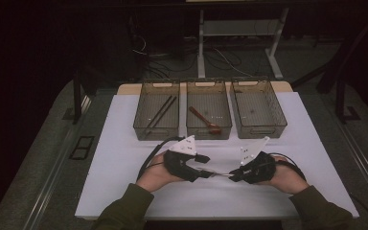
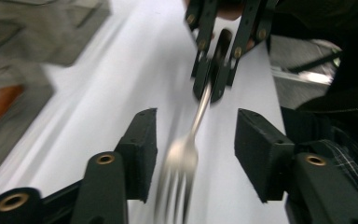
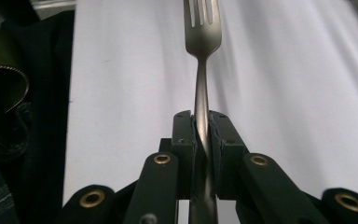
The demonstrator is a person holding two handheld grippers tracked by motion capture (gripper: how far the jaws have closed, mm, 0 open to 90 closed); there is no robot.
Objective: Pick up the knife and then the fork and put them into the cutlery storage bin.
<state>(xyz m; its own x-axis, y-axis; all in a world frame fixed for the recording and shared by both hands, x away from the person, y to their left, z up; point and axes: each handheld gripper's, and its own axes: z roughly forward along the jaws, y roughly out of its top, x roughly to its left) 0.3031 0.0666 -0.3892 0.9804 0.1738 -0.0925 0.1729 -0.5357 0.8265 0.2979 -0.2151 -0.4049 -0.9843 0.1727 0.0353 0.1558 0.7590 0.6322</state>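
Right gripper view: fork (image 3: pixel 202 56) clamped by its handle, tines pointing away.

Handover mid-flight, folks: the right gripper (image 3: pixel 201 133) pinches the handle tight, holding the fork level above the white table (image 1: pixel 124 158), while the left gripper (image 2: pixel 193 149) has its jaws spread apart, straddling the tines without touching them (so the fork looks freshly passed across). Beyond sit three bins: chopsticks (image 1: pixel 162 111) in the left one, a wooden spoon (image 1: pixel 204 120) in the middle, and the right bin (image 1: pixel 258 108) looks bare. Next, I'd judge, the right hand carries the fork to that right bin, which calls for a clean lift over the rim.
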